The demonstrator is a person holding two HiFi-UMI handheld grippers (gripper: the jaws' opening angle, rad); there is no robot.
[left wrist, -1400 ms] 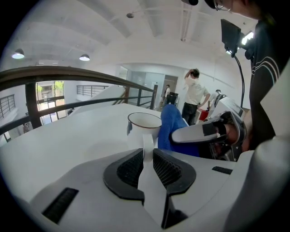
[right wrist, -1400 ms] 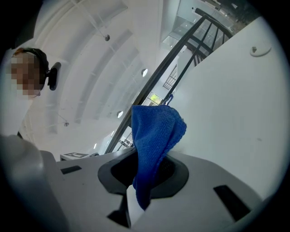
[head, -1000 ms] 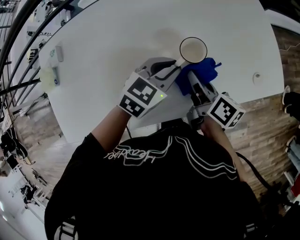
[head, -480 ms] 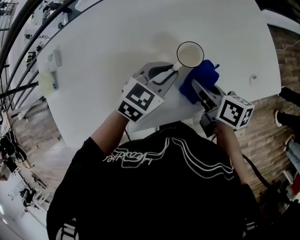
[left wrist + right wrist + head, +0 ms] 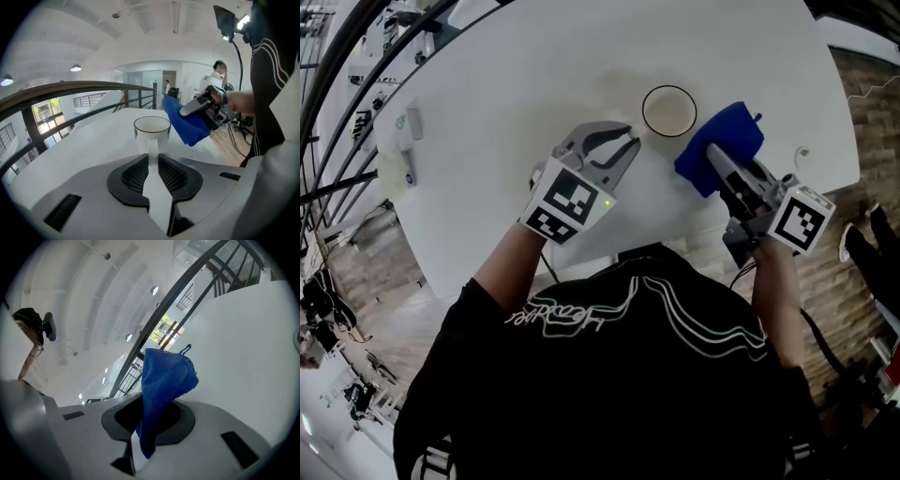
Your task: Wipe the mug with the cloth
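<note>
White table, mug, black railing

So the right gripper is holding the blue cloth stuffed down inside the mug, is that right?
Not quite. The right gripper is holding the blue cloth, but beside the mug, not inside it; the head view shows the mug's inside empty.

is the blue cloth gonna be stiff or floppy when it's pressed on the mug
Probably floppy: the blue cloth bunches and folds over in the right gripper, whose jaws are shut on it. Its fuzzy pile suggests it is light and grippy, not slippery. It should mould round the mug.
</note>
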